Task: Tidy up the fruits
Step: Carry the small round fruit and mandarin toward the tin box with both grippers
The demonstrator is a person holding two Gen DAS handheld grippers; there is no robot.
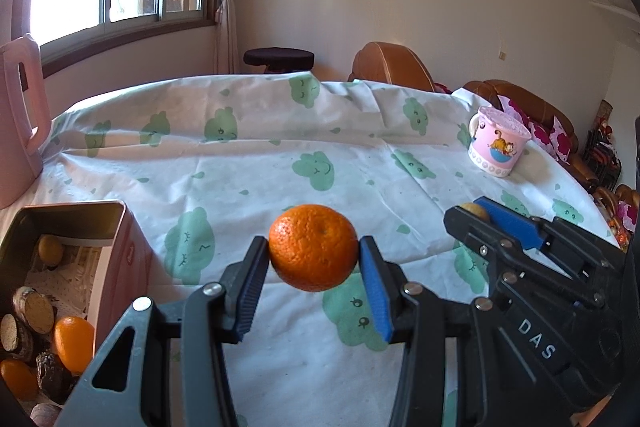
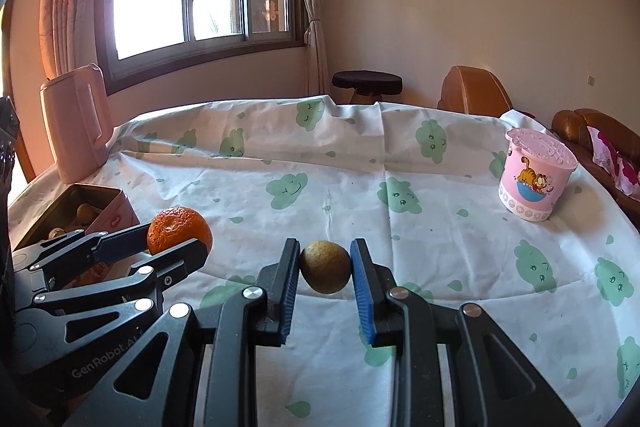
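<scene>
Left tongs (image 1: 313, 269): clamped on a round, dimpled orange mandarin (image 1: 313, 247), a blue-ribbed pad pressed to each side; the fruit was held in the air above the cloth.
Right tongs (image 2: 325, 279): clamped on a small, round, dull yellow-brown fruit (image 2: 326, 267), also lifted clear of the cloth.
Two tongs together: side by side above the near part of the bench, left ones beside the box, right ones to their right, not touching each other.
Bench (image 1: 280, 167): covered by a creased white cloth printed with green cloud faces.
Open pink metal box (image 1: 120, 227): stood at the bench's left edge, just beside the left tongs.
Box contents: two more orange mandarins (image 1: 72, 343), a small yellowish fruit (image 1: 51, 249) at the far end, and several brown, rough-skinned lumps that I could not identify.
Pink plastic jug (image 2: 76, 123): upright behind the box, at the far left.
Pink lidded cartoon-cat cup (image 2: 534, 177): far right of the bench, well apart from both fruits.
</scene>
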